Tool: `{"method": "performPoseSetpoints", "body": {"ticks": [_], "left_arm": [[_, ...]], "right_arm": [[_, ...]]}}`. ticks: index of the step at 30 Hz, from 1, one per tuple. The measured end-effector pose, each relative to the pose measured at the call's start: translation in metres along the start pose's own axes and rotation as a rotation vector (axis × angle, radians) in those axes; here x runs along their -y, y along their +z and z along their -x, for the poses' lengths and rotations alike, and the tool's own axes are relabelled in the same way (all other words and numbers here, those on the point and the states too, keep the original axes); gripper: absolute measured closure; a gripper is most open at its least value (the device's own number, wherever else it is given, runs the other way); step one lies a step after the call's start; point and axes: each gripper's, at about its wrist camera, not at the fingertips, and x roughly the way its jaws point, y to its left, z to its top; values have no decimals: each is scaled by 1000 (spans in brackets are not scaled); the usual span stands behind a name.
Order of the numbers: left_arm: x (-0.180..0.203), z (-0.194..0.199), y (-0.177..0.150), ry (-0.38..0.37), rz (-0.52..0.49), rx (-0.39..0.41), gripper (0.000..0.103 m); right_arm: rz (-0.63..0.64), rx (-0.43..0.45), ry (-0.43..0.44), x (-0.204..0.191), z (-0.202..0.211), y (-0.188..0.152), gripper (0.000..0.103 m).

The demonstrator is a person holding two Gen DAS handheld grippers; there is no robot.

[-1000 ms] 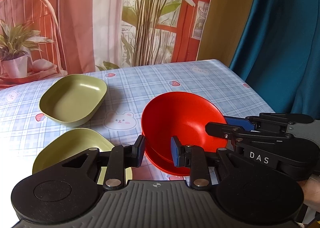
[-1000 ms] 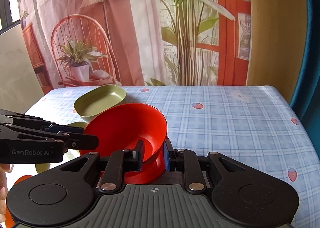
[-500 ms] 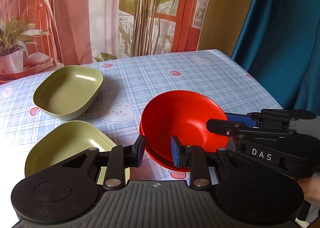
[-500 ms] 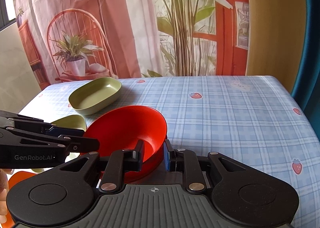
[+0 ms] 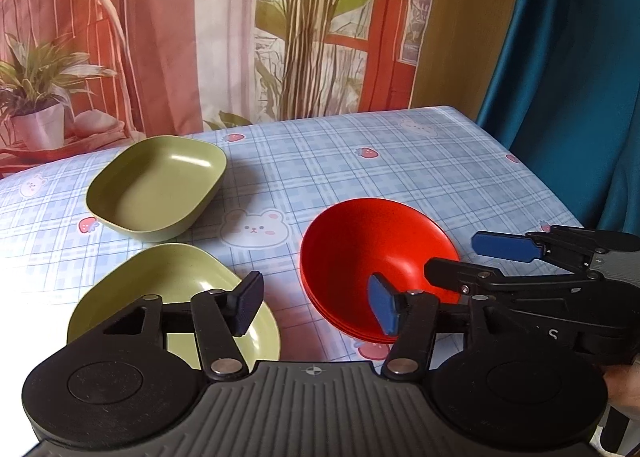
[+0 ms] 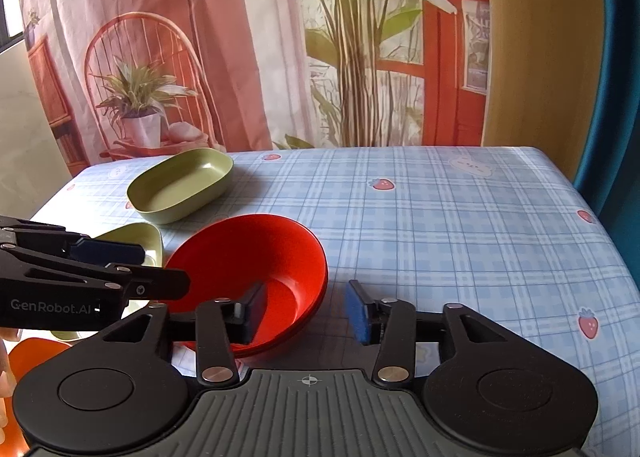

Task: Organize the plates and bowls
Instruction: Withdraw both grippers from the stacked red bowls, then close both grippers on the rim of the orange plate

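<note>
Red round plastic bowls (image 5: 372, 253) sit nested in a small stack on the counter (image 5: 360, 161), which is covered by a pale blue checked cloth printed with strawberries and bears. The left gripper (image 5: 316, 307) has just been opening; its jaws stand apart on either side of the stack's near-left rim, the right blue pad inside the top bowl, neither pad pressing on it. The right gripper (image 6: 306, 311) has likewise just been opening; its jaws stand apart astride the stack's near-right rim, the left pad over the bowl's inside and the right pad outside, clear of the wall. Two olive-green rounded rectangular dishes lie to the left of the stack: a deeper dish (image 5: 156, 187) farther back and a shallower dish (image 5: 172, 297) nearer.
</note>
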Motion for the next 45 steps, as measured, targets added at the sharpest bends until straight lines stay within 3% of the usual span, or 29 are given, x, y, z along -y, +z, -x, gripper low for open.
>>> {"method": "performPoseSetpoints", "body": {"ticks": [2,4,9,15,21,26,31,45], "left_arm": [[-3,5,0,14,11,10,31],[-5,11,1,47,25,27,11],[-14,31,0,97,52,69,3],[-30,50,-4,88,109,41,0],[-42,74,-14,95,129,80,0],[-54,96,-24,118,151,135,0],[-59,114,-37,155,109,139,0],[-74,138,-85,195,161,79,0]], "right_arm": [[-10,18,-18,-1,5,-1,29],[-18,28,-38,-1,10,-1,23],[-38,48,-51,-2,24,-4,0],[-58,72,-67,-9,39,-7,0],[-97,62,-168,-17,47,-9,0],[-78,70,-116,-29,56,-13,0],[-18,75,-100,-48,64,-20,0],[78,37,-9,-87,77,-37,0]]}}
